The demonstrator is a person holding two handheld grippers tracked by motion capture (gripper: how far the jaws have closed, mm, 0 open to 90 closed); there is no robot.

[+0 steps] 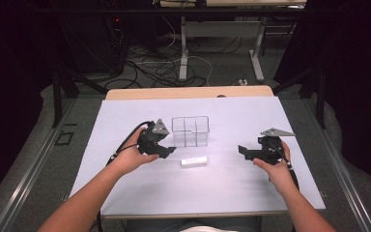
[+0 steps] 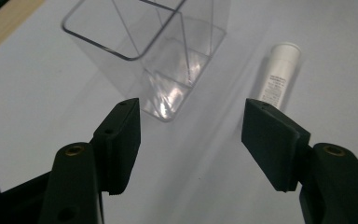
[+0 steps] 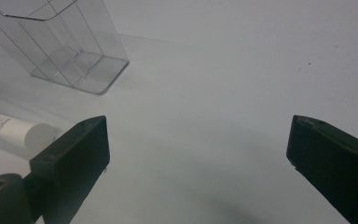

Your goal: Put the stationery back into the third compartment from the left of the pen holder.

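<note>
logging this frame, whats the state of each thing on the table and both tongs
clear organizer: upright, open top, compartments empty
white tube: lying flat on the white table cover, in front of the organizer, apart from it, not held
left tongs: open, holding nothing
right tongs: open wide, holding nothing

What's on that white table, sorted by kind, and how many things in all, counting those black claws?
Clear plastic divided container: 1
White tube: 1
Black claws, both open, one in each hand: 2 (left claw, right claw)
Total: 4
</note>
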